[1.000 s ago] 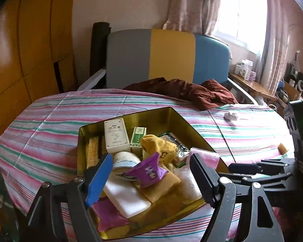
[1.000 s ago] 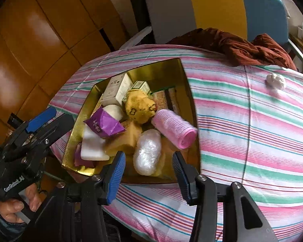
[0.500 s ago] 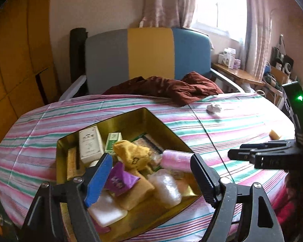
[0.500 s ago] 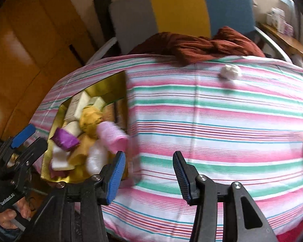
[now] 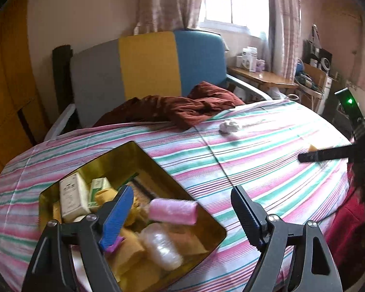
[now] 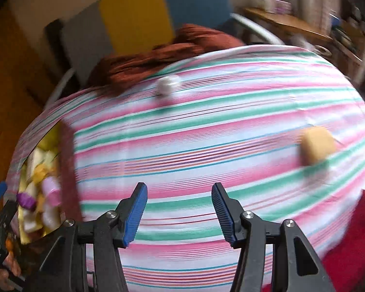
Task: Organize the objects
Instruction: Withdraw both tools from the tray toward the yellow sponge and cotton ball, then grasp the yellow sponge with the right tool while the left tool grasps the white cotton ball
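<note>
- The left gripper (image 5: 180, 209), black with a blue pad on its left finger, stands wide with nothing between its jaws; it hangs over the near right corner of the gold metal tin (image 5: 124, 155).
- The right gripper (image 6: 179, 208), black with blue ribbed pads on both fingers, has its jaws opening, with only striped cloth showing between them and nothing gripped.
- In the left wrist view, the tin sits at the near left of the bed, crowded with small things: a pink plastic roll (image 5: 174, 211) lies across the top near the right wall, a clear crinkled plastic packet (image 5: 161, 248) is just nearer than it, a cream rectangular box (image 5: 71, 198) stands against the left side, and a small green-and-white carton (image 5: 98, 189) is just right of that box.
- A purple wrapper (image 6: 26, 200) shows among the tin's contents in the right wrist view (much of that picture is smeared by blur).
- The pink, green and white striped bedsheet (image 5: 267, 150) covers the whole surface under both grippers.
- A yellow sponge block (image 6: 316, 144) lies on the sheet at the right, well apart from the tin.
- A crumpled white ball of tissue or cloth (image 5: 230, 126) rests on the far part of the sheet, near a rumpled dark red blanket (image 5: 182, 107).
- Beyond the blanket stands a chair back in grey, yellow and blue panels (image 5: 148, 63), with a bright window (image 5: 231, 0) and curtains above.
</note>
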The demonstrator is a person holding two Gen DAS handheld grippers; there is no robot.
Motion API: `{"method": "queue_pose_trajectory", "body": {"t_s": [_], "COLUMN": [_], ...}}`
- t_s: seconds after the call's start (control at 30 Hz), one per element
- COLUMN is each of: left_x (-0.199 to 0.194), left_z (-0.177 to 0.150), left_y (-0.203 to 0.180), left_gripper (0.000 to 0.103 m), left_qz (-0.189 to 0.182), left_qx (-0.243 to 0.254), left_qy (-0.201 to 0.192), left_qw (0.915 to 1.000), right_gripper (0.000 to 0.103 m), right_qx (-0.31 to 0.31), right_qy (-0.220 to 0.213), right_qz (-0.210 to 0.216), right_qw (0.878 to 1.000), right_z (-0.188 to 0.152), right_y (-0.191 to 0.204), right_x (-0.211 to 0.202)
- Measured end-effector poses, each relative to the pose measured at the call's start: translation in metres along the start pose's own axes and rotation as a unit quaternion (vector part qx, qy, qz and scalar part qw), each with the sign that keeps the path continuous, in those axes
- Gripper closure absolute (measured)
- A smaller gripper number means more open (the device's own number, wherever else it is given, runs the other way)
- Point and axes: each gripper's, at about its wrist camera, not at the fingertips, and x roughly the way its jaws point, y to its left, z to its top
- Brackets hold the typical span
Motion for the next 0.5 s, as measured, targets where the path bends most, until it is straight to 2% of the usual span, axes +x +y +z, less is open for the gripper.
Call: {"method": "queue_pose_trajectory", "body": {"t_s": [0.13, 0.23, 0.3, 0.33, 0.5], "left_x": [0.011, 0.019, 0.025, 0.028, 0.042], "left_z": [0.007, 0.013, 0.017, 0.019, 0.030], "left_y": [-0.011, -0.017, -0.023, -0.025, -0.035], "left_gripper": [0.020, 0.019, 0.018, 0.017, 0.017], "left_qz": [-0.016, -0.029, -0.036, -0.040, -0.054], "left_qx": [0.008, 0.009, 0.012, 0.011, 0.010], "left_qy": [0.005, 0.012, 0.015, 0.018, 0.031], "left_qw": [0.9998, 0.9995, 0.9992, 0.9990, 0.9980], "right_gripper": [0.047, 0.046, 0.038, 0.032, 0.031], "right_qx": [0.068, 0.127, 0.170, 0.183, 0.224], "right_qy": [-0.015, -0.027, -0.031, -0.031, -0.013], "right_qz": [-0.041, -0.070, -0.088, -0.092, -0.100], "right_qw": [0.997, 0.989, 0.981, 0.978, 0.969], "right_z": [0.013, 0.021, 0.026, 0.028, 0.041], "right_y": [-0.057, -0.103, -0.135, -0.143, -0.178], "right_x": [-0.013, -0.021, -0.021, -0.019, 0.001]}}
